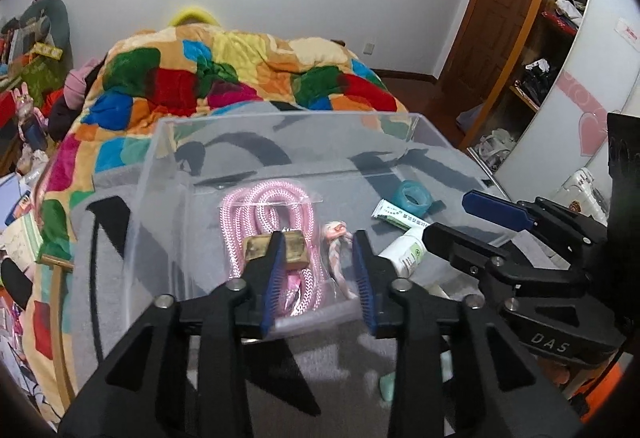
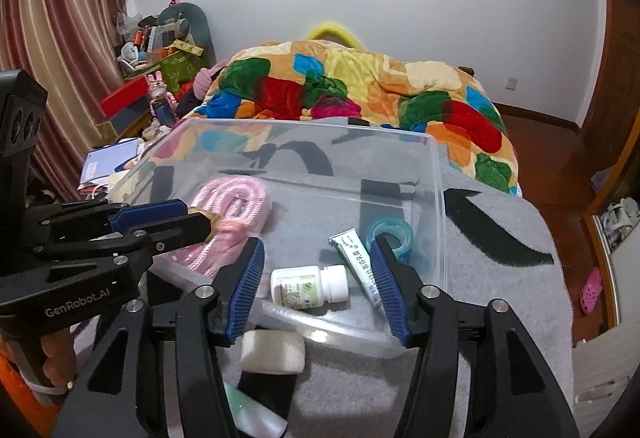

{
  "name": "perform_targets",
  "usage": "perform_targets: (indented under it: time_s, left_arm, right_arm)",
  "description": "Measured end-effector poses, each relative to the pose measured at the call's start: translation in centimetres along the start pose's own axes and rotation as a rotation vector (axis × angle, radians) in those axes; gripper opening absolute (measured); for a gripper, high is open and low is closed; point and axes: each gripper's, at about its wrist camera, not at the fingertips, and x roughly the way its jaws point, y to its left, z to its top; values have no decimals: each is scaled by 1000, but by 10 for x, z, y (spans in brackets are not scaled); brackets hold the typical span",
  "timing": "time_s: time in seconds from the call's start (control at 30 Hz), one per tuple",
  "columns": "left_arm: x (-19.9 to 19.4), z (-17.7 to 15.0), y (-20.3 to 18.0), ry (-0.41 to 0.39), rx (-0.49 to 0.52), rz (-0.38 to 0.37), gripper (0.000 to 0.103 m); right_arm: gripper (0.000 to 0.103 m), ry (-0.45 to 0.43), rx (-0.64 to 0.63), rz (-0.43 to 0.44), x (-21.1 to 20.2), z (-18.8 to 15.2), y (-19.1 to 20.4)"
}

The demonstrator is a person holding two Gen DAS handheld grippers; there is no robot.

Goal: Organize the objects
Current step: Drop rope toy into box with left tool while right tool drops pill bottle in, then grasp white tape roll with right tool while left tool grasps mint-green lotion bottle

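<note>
A clear plastic bin (image 1: 168, 165) (image 2: 436, 173) stands on a grey blanket on the bed. Inside lie a bagged pink rope (image 1: 264, 209) (image 2: 228, 197), a brass padlock (image 1: 294, 250), a small pink-white braided cord (image 1: 336, 250), a white pill bottle (image 2: 308, 284) (image 1: 408, 250), a white ointment tube (image 2: 356, 258) (image 1: 394, 215) and a blue tape roll (image 2: 390, 236) (image 1: 414, 193). My left gripper (image 1: 318, 242) is open over the bin, above the padlock and cord. My right gripper (image 2: 316, 250) is open, its fingers either side of the pill bottle.
A white block (image 2: 274, 352) and a pale green tube (image 2: 248, 410) lie on the grey blanket (image 2: 500, 278) in front of the bin. A colourful quilt (image 1: 224, 77) covers the bed behind. Clutter stands at the left, shelves (image 1: 552, 49) at the right.
</note>
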Motion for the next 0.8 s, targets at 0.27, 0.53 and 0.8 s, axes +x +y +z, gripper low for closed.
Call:
perform_targets:
  time_s: [0.27, 0.53, 0.8]
  left_arm:
    - [-30, -13, -8, -52, 40, 11, 57]
    - [-36, -46, -13, -10, 73, -3, 69]
    - [-8, -86, -12, 134, 91, -43, 69]
  right_arm:
    - [54, -60, -34, 1, -34, -11, 6]
    - [54, -43, -2, 84, -49, -40, 4]
    - [54, 68, -32, 81, -3, -52, 18]
